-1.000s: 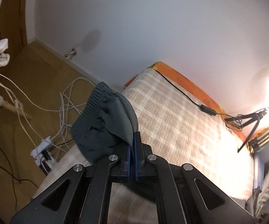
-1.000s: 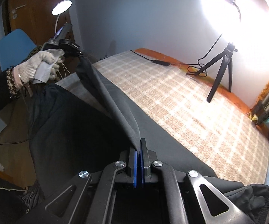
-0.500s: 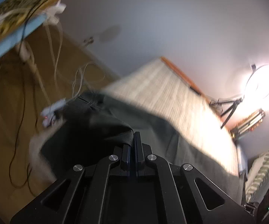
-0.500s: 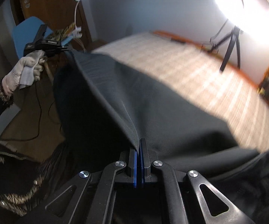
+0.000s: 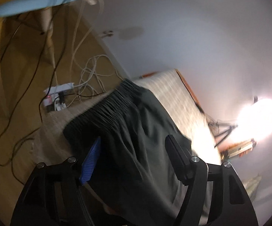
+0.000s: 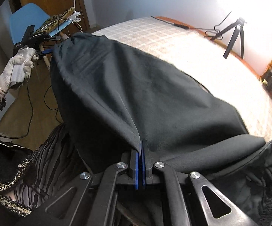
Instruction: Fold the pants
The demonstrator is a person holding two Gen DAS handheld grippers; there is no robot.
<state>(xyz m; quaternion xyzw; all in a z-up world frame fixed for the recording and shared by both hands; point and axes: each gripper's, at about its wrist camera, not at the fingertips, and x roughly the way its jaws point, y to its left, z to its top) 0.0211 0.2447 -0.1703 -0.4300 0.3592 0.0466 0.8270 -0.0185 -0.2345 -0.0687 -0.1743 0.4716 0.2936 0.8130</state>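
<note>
Left wrist view shows my left tool (image 5: 134, 146) spread wide, its blue-padded finger (image 5: 90, 162) on one side and the black finger (image 5: 177, 158) on the other, with nothing pinched between them. The dark pants (image 5: 136, 128) lie just ahead of and under that gap, the gathered elastic waistband (image 5: 109, 101) farthest forward from the tool, draped over the edge of the bed (image 5: 170, 86) with its pale checked cover. Beyond the waistband, on the wooden floor (image 5: 22, 86), I see a white power strip (image 5: 58, 92) with tangled cables, and off to the tool's right a bright lamp on a tripod (image 5: 224, 131) glares. This view is motion-blurred, so finer detail is lost. Right wrist view shows my right tool (image 6: 141, 150) closed tight on a fold of the pants (image 6: 145, 86), the cloth rising in a ridge from its tips and spreading forward across the bed (image 6: 173, 41). Far ahead to the left of this tool, my gloved left hand (image 6: 18, 69) holds the other tool (image 6: 47, 50) just beside the waistband corner, apart from the fabric. Behind it stands a blue chair (image 6: 22, 20), and a small black tripod (image 6: 234, 35) sits on the bed ahead to the right.
</note>
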